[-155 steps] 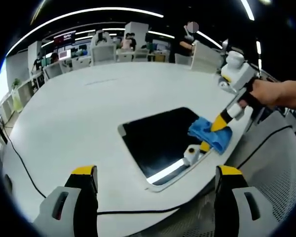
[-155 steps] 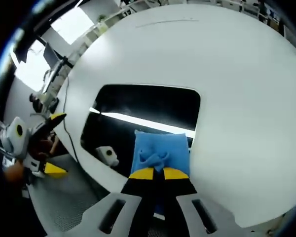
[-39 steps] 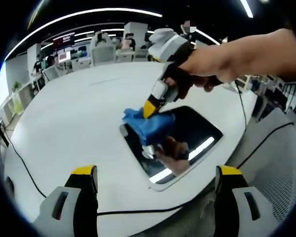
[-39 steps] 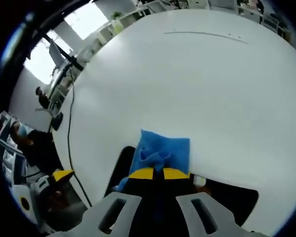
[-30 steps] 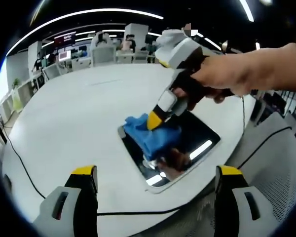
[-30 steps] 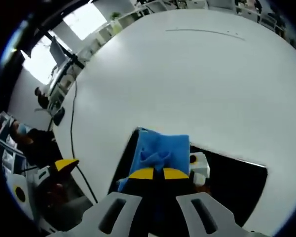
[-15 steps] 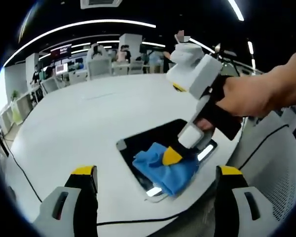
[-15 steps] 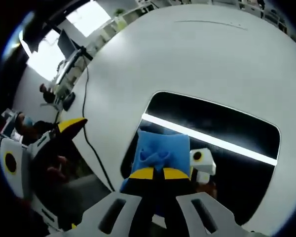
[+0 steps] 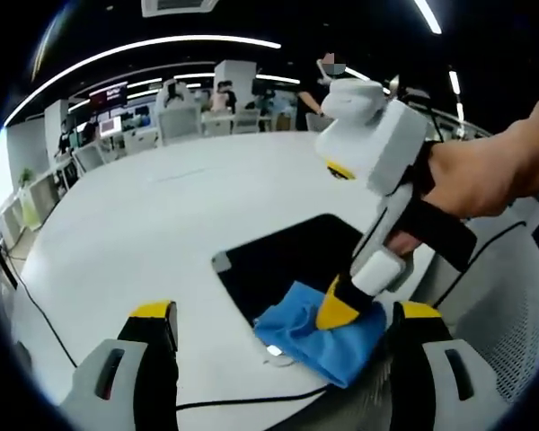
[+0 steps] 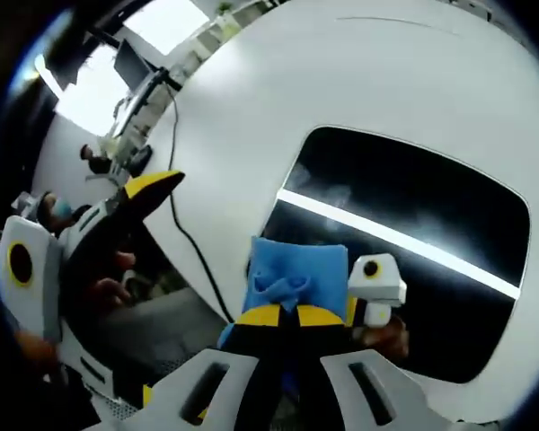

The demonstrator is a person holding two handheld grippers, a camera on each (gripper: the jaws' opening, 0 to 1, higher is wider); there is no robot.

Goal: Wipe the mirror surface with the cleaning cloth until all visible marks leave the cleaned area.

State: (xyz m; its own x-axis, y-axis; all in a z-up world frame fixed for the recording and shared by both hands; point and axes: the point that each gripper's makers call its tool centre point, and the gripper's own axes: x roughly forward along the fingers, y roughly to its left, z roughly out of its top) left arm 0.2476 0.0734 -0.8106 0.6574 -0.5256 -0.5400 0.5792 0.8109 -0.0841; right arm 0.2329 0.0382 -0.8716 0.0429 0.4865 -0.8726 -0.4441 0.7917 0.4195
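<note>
Since half a second ago the right gripper (image 9: pixel 340 310) has drawn the cloth (image 9: pixel 323 334) nearer, down to the mirror's near corner, where the blue fabric now hangs partly over the mirror (image 9: pixel 287 260) edge onto the table (image 9: pixel 135 224). The right gripper's jaws are clamped together on the cloth (image 10: pixel 296 274), a hand (image 9: pixel 481 184) gripping its handle. In the right gripper view the mirror (image 10: pixel 413 206) spreads beyond the cloth, dark, with a bright light strip reflected across it. The left gripper (image 9: pixel 283 337) hangs off the mirror's near edge, jaws wide apart, holding nothing; a cable (image 9: pixel 36 296) trails across the table beside it.
</note>
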